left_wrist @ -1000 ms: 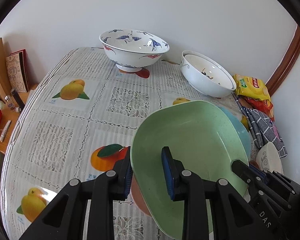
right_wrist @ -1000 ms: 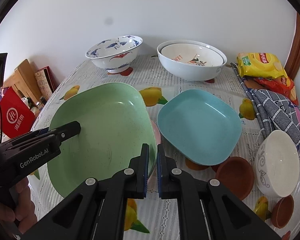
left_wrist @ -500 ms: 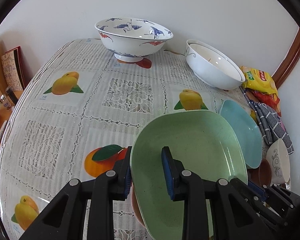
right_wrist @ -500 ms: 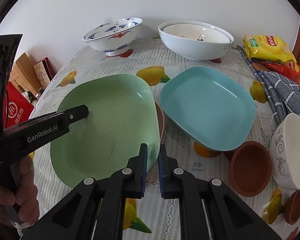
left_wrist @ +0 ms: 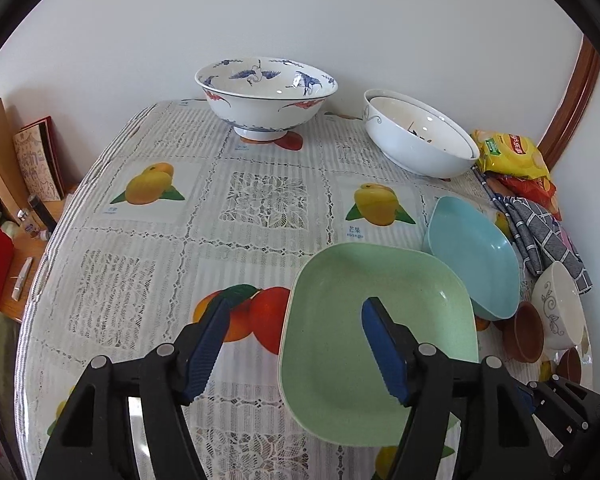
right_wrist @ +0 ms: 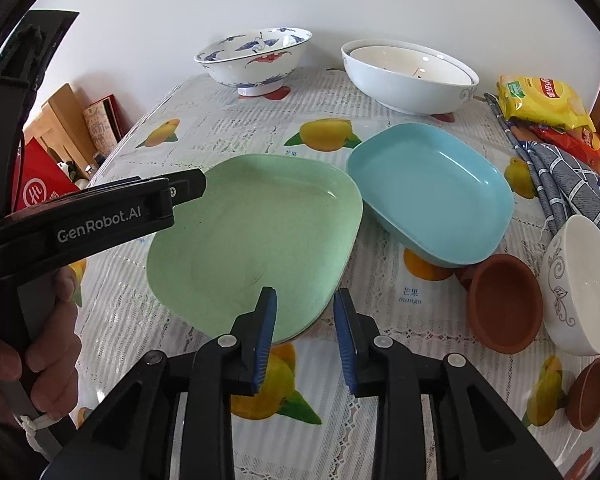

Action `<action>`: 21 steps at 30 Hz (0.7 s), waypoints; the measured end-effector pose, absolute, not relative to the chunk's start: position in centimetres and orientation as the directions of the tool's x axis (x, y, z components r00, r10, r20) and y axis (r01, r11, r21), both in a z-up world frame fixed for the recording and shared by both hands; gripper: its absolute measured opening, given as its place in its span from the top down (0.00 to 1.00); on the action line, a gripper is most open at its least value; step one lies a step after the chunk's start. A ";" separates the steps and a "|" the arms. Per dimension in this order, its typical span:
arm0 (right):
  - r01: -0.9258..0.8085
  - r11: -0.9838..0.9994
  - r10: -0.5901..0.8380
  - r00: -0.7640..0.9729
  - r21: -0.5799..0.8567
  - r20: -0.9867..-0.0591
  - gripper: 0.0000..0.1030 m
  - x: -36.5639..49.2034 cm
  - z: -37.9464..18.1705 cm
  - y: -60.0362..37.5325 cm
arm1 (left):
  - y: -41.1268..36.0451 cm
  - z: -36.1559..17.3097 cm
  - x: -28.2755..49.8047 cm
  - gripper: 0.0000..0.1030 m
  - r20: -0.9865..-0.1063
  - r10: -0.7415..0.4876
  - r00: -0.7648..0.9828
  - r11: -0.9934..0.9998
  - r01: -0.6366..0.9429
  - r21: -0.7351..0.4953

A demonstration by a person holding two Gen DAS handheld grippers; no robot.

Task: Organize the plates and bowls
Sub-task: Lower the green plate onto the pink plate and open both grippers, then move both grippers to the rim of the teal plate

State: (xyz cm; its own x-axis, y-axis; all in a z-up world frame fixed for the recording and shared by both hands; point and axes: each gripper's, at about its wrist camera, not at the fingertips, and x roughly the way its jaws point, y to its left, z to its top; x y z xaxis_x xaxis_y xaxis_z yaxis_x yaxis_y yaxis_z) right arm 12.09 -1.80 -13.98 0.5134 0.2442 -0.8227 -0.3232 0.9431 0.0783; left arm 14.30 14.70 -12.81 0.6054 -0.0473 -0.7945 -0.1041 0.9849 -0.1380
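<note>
From my left wrist camera, my left gripper [left_wrist: 294, 344] stands wide open, one finger over the worktop [left_wrist: 140, 248], the other over the inside of the green plate [left_wrist: 380, 320]. Nothing is gripped. The green plate lies flat near the front edge, and the blue plate [left_wrist: 474, 256] sits just beside it to the right, their rims touching or nearly so; I cannot tell which. At the back stand the blue-patterned bowl [left_wrist: 266, 96] and a pair of nested white bowls [left_wrist: 416, 140]. At the right edge I see a small white bowl [left_wrist: 560, 312] and a brown cup [left_wrist: 524, 332].

From my right wrist camera, my right gripper [right_wrist: 305, 332] is open too, its fingers either side of the green plate's [right_wrist: 256, 232] near rim and holding nothing. A sliver of another plate seems to show under that rim, so the green one probably rests on a stack. My left gripper's finger [right_wrist: 180, 188] hangs over its far side.

The risk, as I judge it: pulling back carelessly could catch the rim and slide the plate into the blue plate [right_wrist: 428, 192], or knock the brown cups.

My count: two plates clearly, perhaps one more beneath; one patterned bowl [right_wrist: 256, 56], two nested white bowls [right_wrist: 410, 76], one small white bowl [right_wrist: 576, 280], two brown cups [right_wrist: 504, 304] plainly.
</note>
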 end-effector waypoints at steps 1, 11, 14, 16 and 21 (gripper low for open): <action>-0.322 0.943 0.246 0.517 0.080 -0.820 0.70 11.8 -13.8 -1.8 | 14.9 -12.6 13.9 0.35 -0.795 -0.048 0.605 0.985 -0.104 -0.138; -0.287 0.953 0.254 0.567 0.100 -0.784 0.61 9.1 -11.1 -3.2 | 15.9 -11.1 10.1 0.35 -0.807 -0.021 0.590 0.981 -0.142 -0.130; -0.271 0.959 0.239 0.606 0.085 -0.759 0.53 8.2 -10.0 -3.6 | 15.3 -10.6 9.4 0.35 -0.809 -0.018 0.587 0.986 -0.121 -0.110; -0.248 0.966 0.219 0.629 0.075 -0.746 0.53 7.8 -9.5 -3.9 | 14.7 -10.1 8.9 0.35 -0.805 -0.023 0.593 0.990 -0.098 -0.100; -0.192 0.974 0.217 0.652 0.119 -0.727 0.53 6.9 -9.0 -5.4 | 13.5 -9.2 7.9 0.35 -0.792 -0.035 0.610 0.994 -0.057 -0.088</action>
State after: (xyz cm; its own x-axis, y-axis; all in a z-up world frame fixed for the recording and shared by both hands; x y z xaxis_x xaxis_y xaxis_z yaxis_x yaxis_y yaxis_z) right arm 6.89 -5.36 -9.01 0.6518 0.2173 -0.7266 -0.1918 0.9741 0.1193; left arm 7.87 13.52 -9.24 0.6096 -0.0353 -0.7919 -0.0572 0.9945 -0.0883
